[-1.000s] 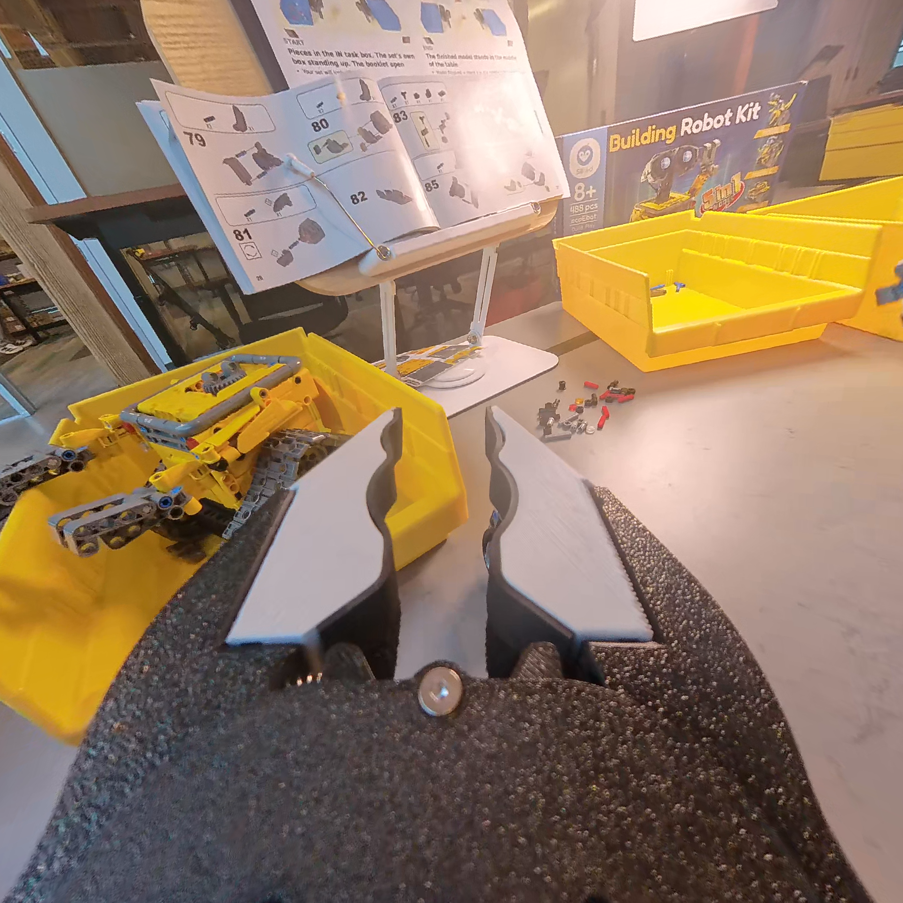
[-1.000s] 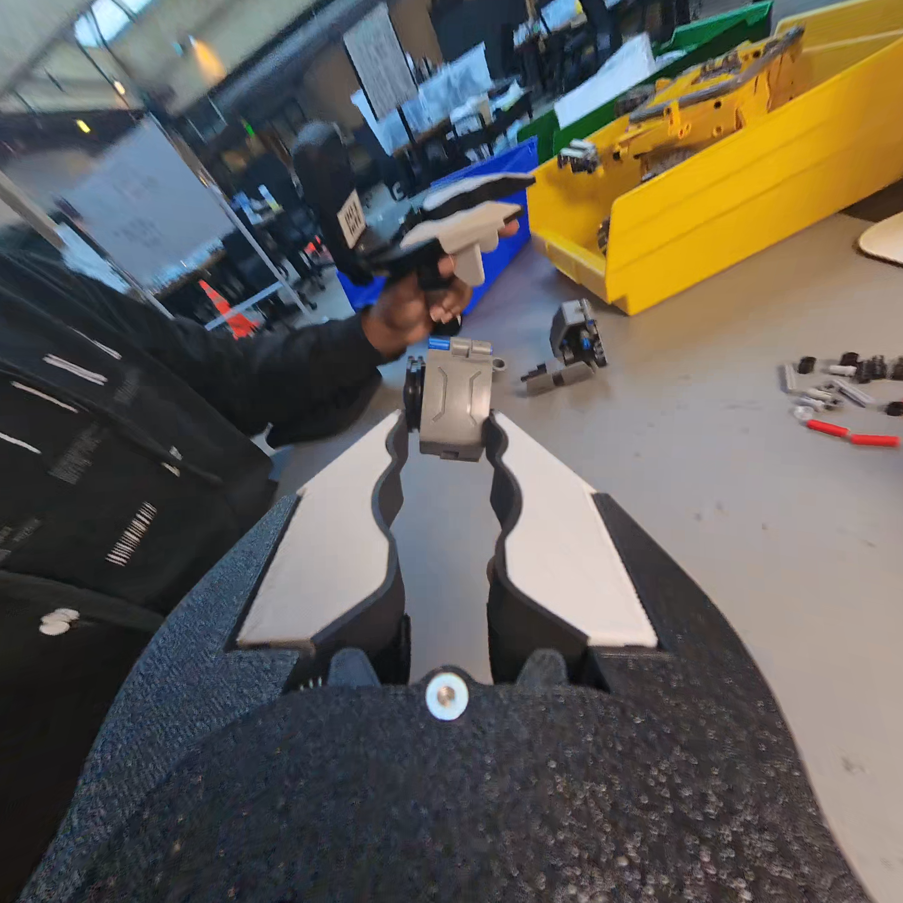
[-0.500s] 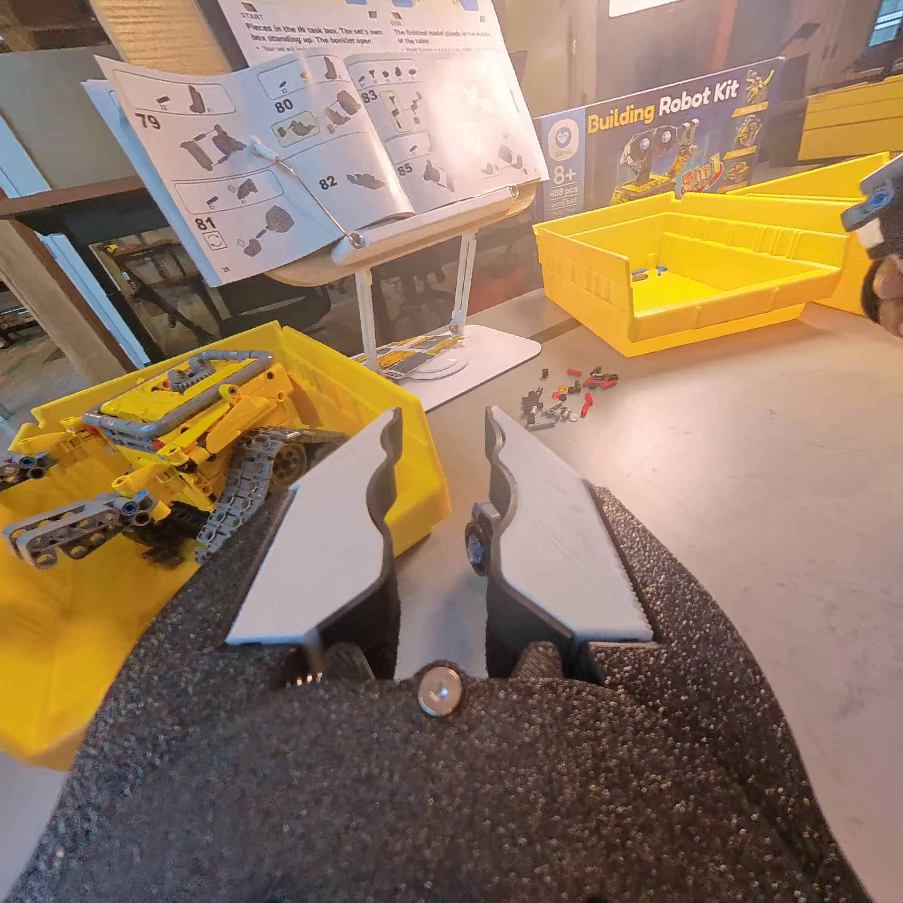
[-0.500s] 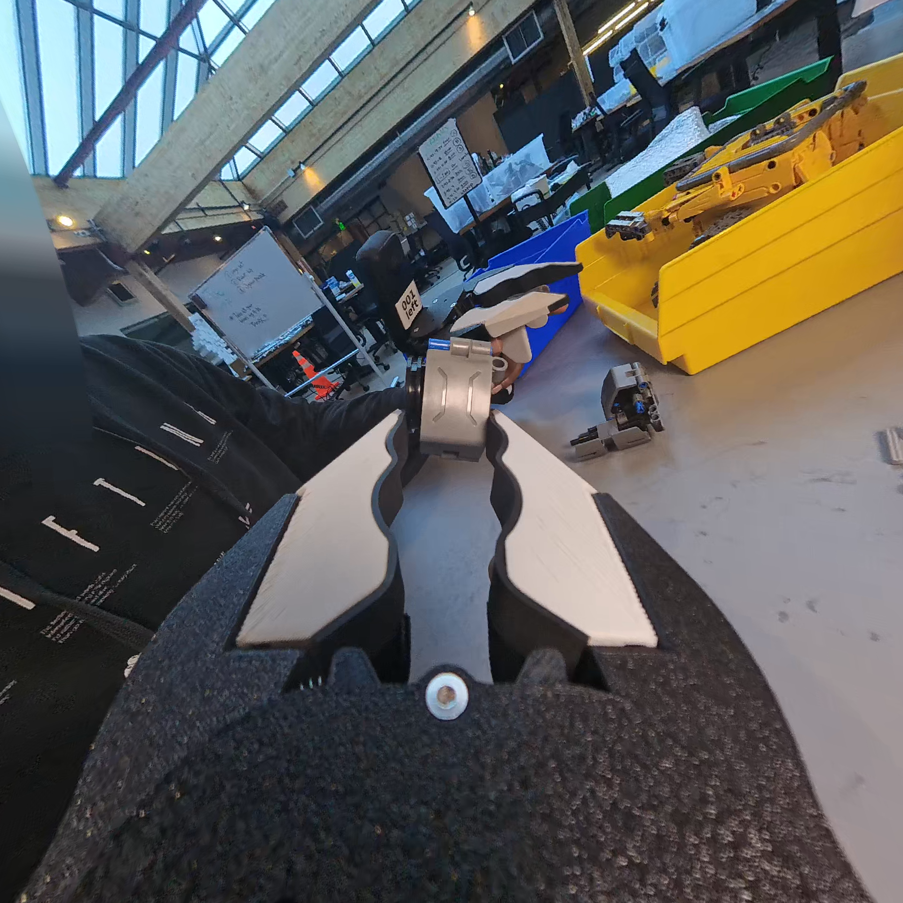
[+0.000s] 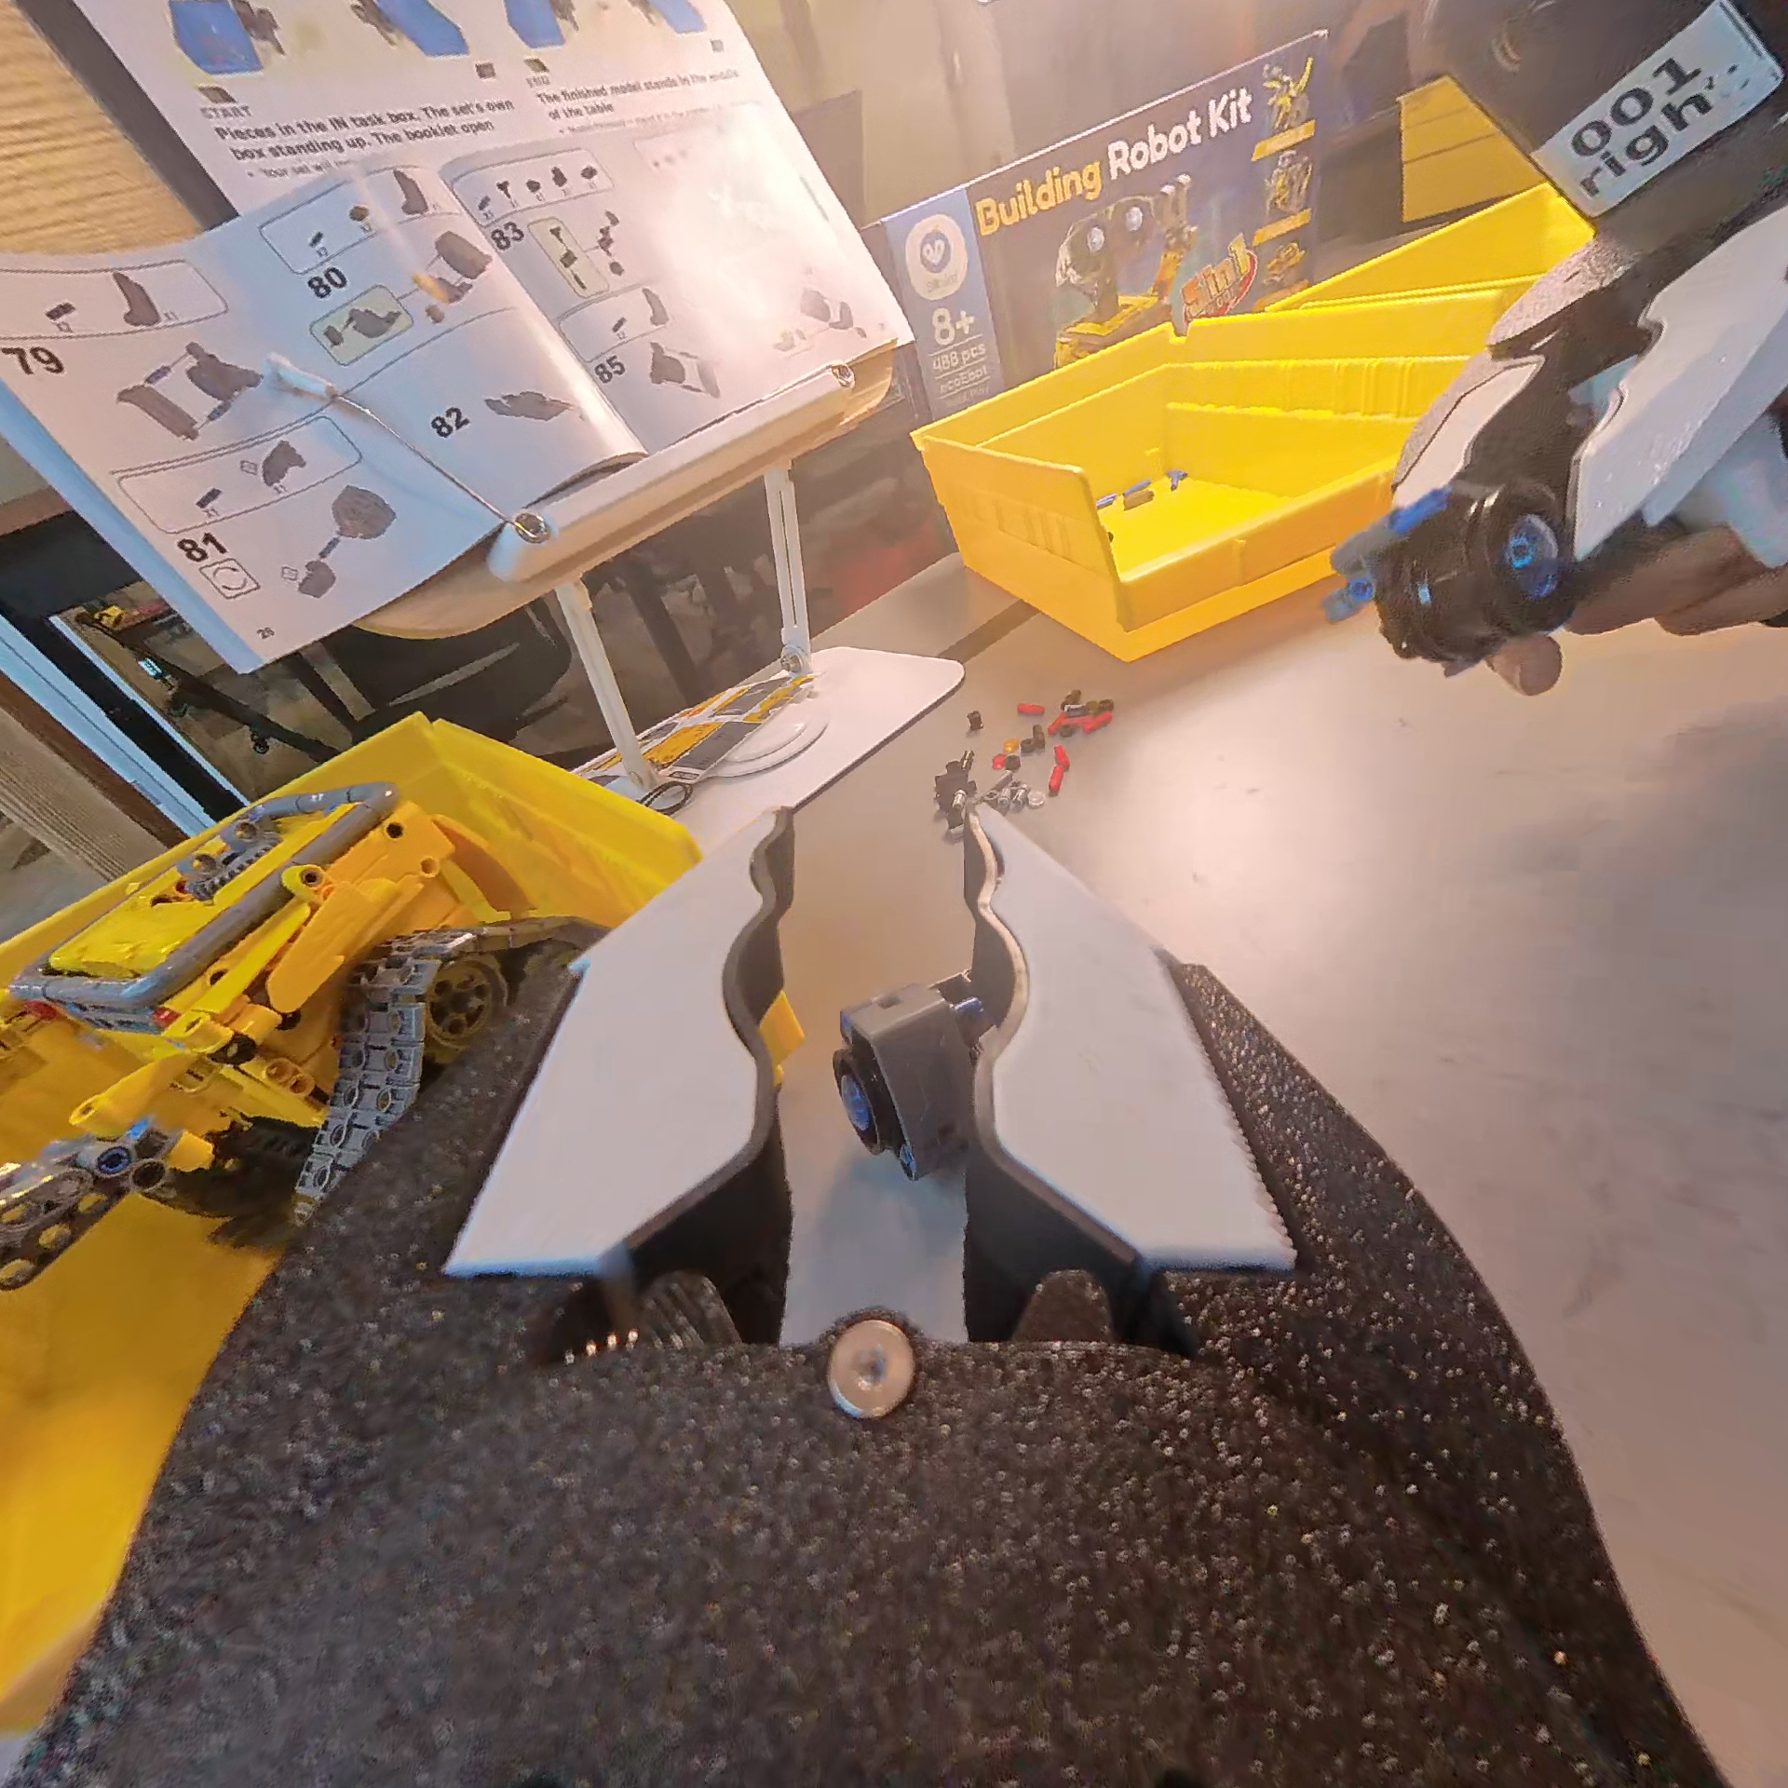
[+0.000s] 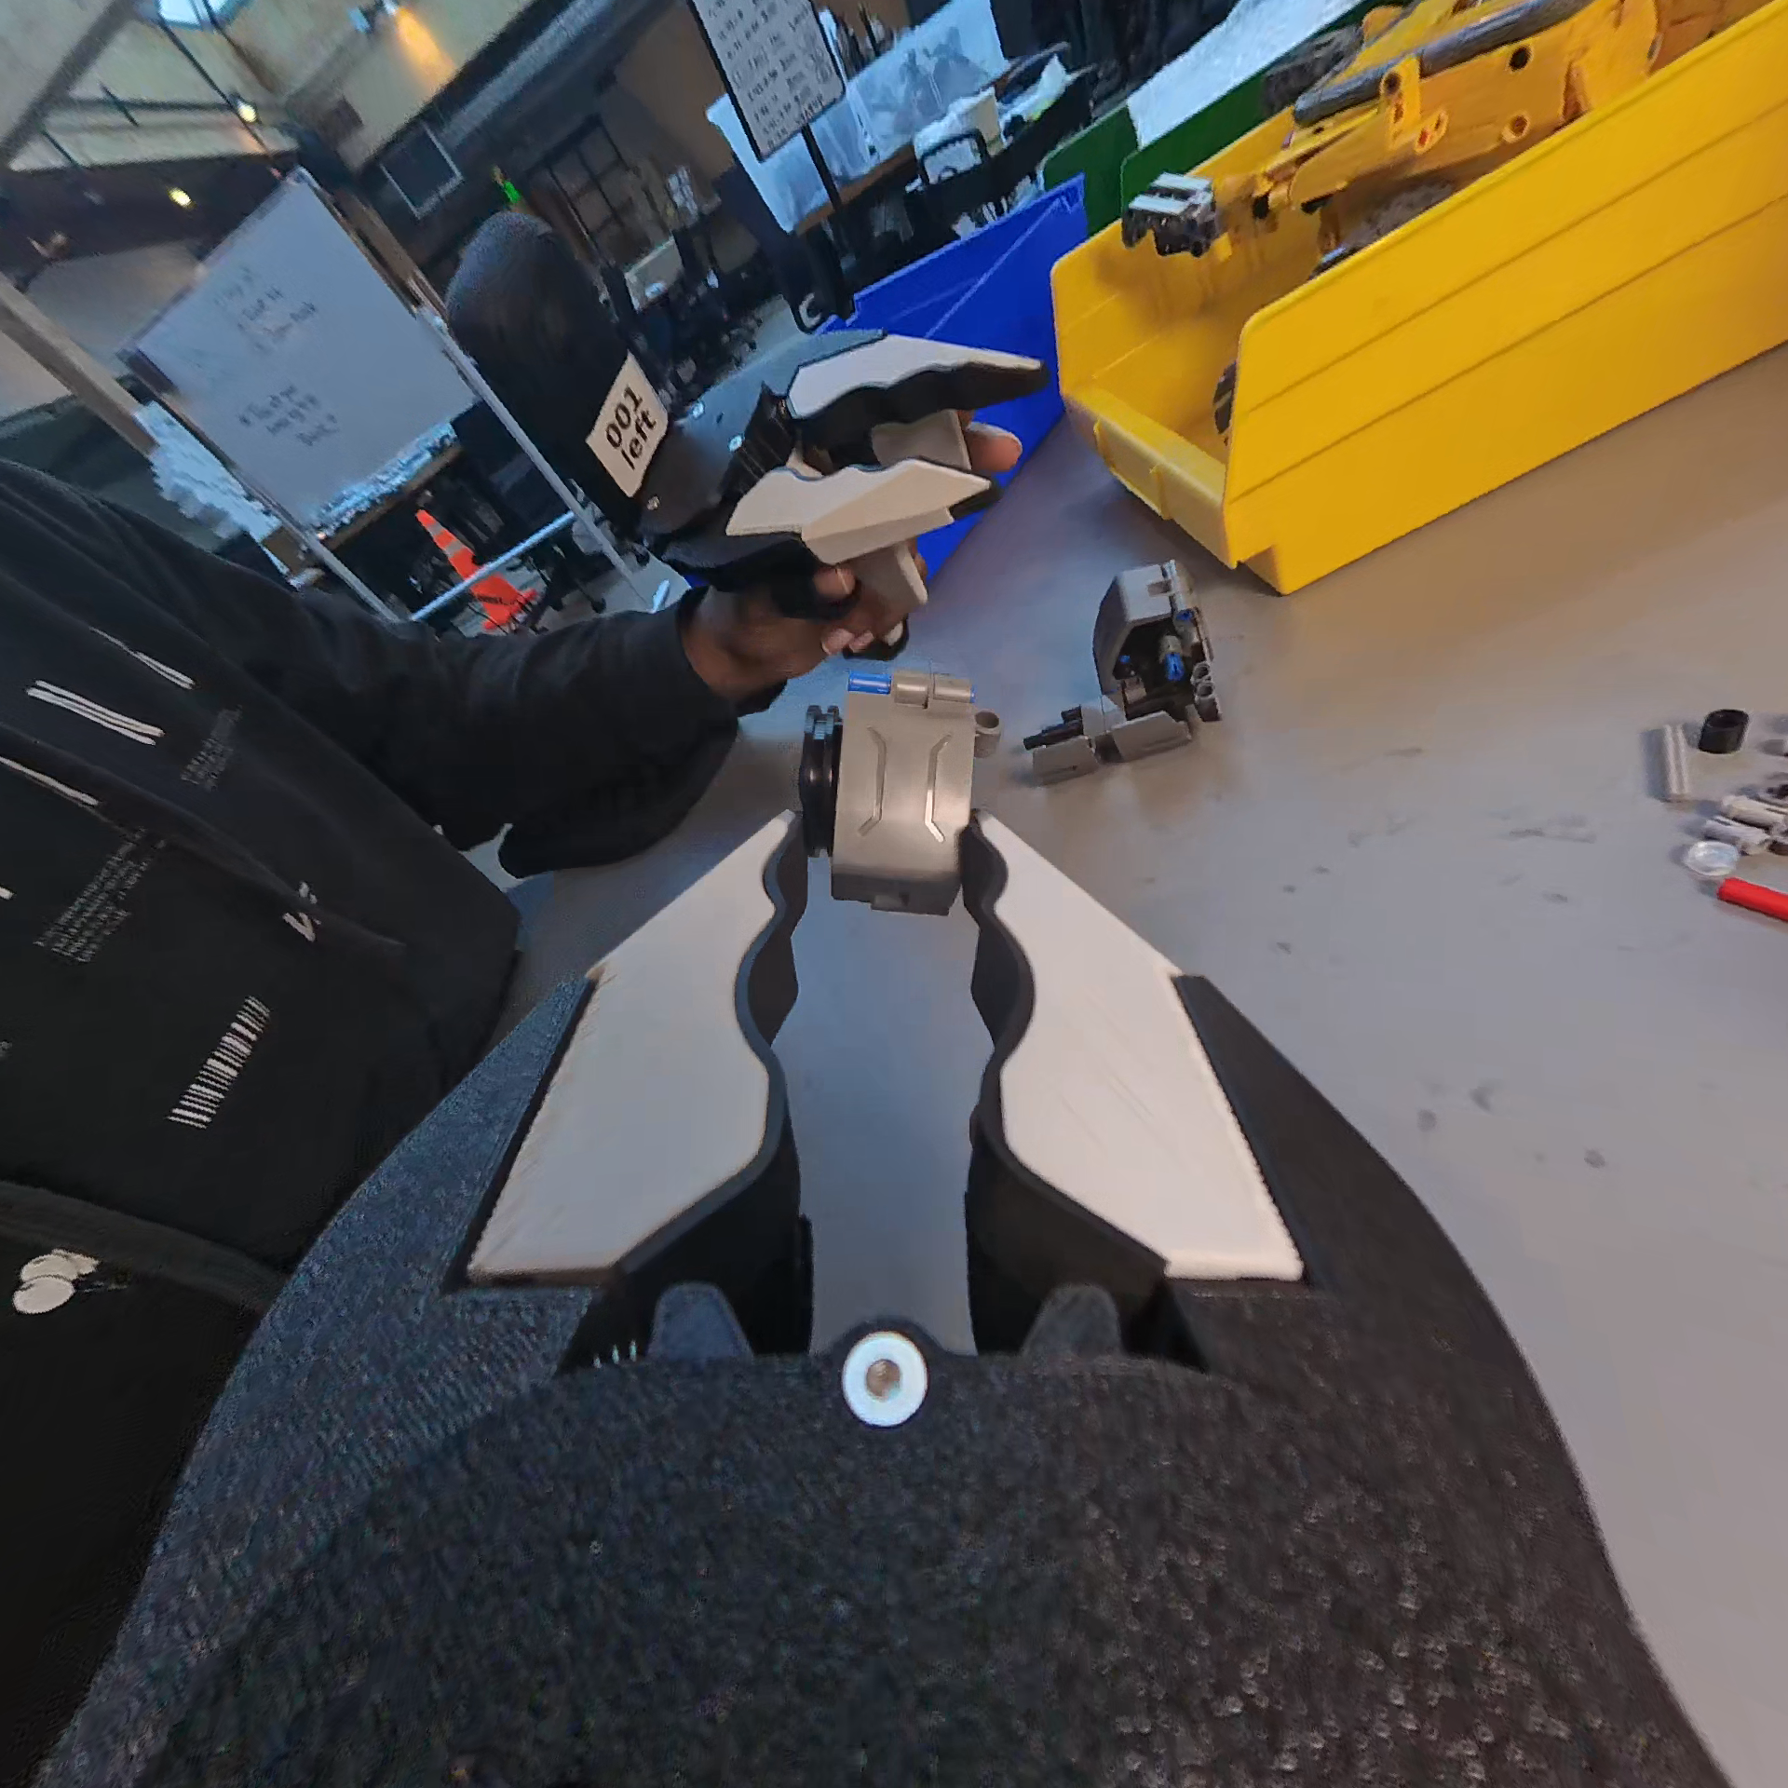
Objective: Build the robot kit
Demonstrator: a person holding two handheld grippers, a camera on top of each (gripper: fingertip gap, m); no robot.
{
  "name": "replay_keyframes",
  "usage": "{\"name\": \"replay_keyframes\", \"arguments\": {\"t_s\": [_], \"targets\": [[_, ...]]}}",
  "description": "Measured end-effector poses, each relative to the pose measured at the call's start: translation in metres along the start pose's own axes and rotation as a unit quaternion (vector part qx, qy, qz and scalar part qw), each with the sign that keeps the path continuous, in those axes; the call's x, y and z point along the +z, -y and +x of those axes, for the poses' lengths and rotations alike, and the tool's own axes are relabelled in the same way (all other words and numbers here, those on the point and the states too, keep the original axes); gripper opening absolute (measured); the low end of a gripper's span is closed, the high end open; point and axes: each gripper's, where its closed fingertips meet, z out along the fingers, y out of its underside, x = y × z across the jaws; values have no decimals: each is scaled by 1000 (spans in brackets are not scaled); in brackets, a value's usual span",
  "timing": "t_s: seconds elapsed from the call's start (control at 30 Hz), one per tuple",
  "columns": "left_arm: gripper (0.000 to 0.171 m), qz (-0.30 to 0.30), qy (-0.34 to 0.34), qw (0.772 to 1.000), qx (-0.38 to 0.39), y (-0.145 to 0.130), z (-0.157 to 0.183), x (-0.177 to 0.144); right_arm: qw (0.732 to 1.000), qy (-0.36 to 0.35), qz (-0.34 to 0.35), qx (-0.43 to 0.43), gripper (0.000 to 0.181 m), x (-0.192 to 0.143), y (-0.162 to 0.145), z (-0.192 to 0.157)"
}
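The right hand-held gripper (image 6: pixel 880 832) is seen pinched on a grey panel piece (image 6: pixel 900 803) with a black wheel on its side. The piece is caught only between the very fingertips and is held clear above the worktop (image 6: pixel 1451 1016). So shallow a hold is judged liable to let the piece pivot, so steady pressure would be needed. The left hand-held gripper (image 5: pixel 876 832) is held with its fingers spread and nothing clamped. A grey block (image 5: pixel 909 1074) with a blue-centred wheel is seen in the gap, close against one finger; whether it is touched cannot be told. Beside that gripper a yellow bin (image 5: pixel 581 813) is seen with a yellow tracked model (image 5: pixel 242 968) inside. Beyond its fingertips lie scattered small parts (image 5: pixel 1026 745), an open instruction booklet (image 5: pixel 387 339) on a stand, and a second yellow bin (image 5: pixel 1113 542). A grey sub-assembly (image 6: pixel 1142 677) lies on the worktop between the two grippers.
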Motion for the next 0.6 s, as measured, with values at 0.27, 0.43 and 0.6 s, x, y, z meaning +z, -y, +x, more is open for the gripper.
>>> {"name": "replay_keyframes", "arguments": {"t_s": [0.27, 0.43, 0.6], "targets": [[34, -5, -9, 1000, 5, -1, 4, 1, 993, -57, -92, -52, 31, 11, -36, 17], [34, -9, -14, 1000, 9, -3, 6, 2, 963, -121, -201, -137, 30, 14, -72, 36], [33, -11, -17, 1000, 8, -4, 8, 2, 937, -152, -244, -200, 30, 17, -80, 40]]}}
